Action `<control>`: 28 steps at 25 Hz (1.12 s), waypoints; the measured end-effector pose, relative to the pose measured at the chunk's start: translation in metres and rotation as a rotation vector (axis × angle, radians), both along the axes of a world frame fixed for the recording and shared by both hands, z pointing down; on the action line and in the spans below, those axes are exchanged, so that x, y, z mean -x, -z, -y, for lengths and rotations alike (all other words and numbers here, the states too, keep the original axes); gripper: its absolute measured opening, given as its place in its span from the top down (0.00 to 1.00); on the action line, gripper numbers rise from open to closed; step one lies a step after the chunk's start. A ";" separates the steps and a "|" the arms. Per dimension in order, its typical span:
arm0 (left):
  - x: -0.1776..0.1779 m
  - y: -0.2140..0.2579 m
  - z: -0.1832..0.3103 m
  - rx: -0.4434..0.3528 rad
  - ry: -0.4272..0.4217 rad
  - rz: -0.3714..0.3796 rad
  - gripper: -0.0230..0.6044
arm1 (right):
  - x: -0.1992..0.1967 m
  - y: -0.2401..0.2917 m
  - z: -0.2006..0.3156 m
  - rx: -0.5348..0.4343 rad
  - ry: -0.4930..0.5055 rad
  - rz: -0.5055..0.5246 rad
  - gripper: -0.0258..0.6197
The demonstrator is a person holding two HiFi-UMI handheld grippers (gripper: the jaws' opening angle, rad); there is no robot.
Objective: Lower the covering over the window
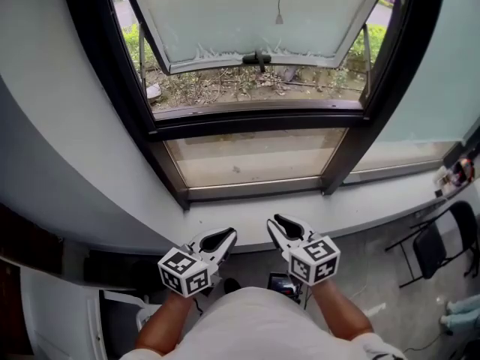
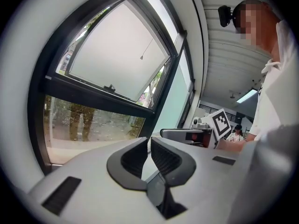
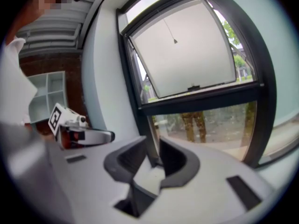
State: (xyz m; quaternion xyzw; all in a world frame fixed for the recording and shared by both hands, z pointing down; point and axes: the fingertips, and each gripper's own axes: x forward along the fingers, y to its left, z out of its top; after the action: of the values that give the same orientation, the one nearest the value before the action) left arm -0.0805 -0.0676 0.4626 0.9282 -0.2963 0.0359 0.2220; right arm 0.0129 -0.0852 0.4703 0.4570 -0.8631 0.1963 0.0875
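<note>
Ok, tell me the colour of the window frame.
The window frame is black; the head view shows it best.

shirt (image 1: 259, 325): white, plain, lower middle of head view | sleeve (image 1: 377, 345): white, lower right | left gripper (image 1: 223, 238): pale grey shell, black ribbed pads, lower centre-left | right gripper (image 1: 279, 223): same grey-and-black build, lower centre-right | marker cubes (image 1: 184, 270): white with black square patterns, one on each gripper
</note>
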 end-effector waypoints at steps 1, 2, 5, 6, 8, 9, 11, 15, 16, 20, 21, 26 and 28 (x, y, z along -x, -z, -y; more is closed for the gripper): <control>0.002 0.000 0.002 0.000 -0.009 0.001 0.91 | 0.002 0.000 0.003 -0.001 -0.008 -0.001 0.83; 0.003 0.000 0.005 -0.002 -0.017 0.002 0.91 | 0.003 0.000 0.005 -0.002 -0.015 -0.002 0.83; 0.005 0.003 0.012 -0.005 -0.029 0.001 0.91 | 0.004 0.002 0.012 -0.002 -0.025 -0.006 0.83; 0.004 0.004 0.014 -0.005 -0.029 -0.001 0.91 | 0.004 0.003 0.014 -0.003 -0.025 -0.008 0.83; 0.001 0.005 0.019 -0.007 -0.026 -0.005 0.91 | 0.002 0.004 0.020 -0.006 -0.023 -0.010 0.83; 0.000 0.005 0.021 -0.009 -0.022 -0.006 0.91 | 0.000 0.005 0.023 -0.008 -0.019 -0.010 0.83; -0.003 0.006 0.028 -0.010 -0.006 -0.011 0.91 | -0.003 0.005 0.029 -0.009 -0.007 -0.014 0.83; -0.011 0.010 0.038 -0.018 0.030 -0.024 0.91 | -0.011 0.007 0.040 -0.011 0.026 -0.022 0.83; -0.013 0.012 0.040 -0.020 0.037 -0.026 0.91 | -0.013 0.007 0.043 -0.012 0.031 -0.022 0.83; -0.020 0.015 0.047 -0.024 0.061 -0.033 0.91 | -0.021 0.011 0.053 -0.021 0.049 -0.025 0.83; -0.021 0.015 0.049 -0.025 0.067 -0.032 0.91 | -0.022 0.011 0.055 -0.023 0.054 -0.025 0.83; -0.023 0.016 0.060 -0.031 0.095 -0.026 0.91 | -0.025 0.014 0.065 -0.032 0.070 -0.028 0.83; -0.024 0.018 0.064 -0.037 0.099 -0.025 0.91 | -0.026 0.016 0.070 -0.037 0.076 -0.032 0.83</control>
State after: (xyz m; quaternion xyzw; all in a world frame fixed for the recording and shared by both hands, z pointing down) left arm -0.0567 -0.1318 0.4443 0.9169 -0.3395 0.0076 0.2098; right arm 0.0393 -0.1553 0.4543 0.4285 -0.8819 0.1694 0.1000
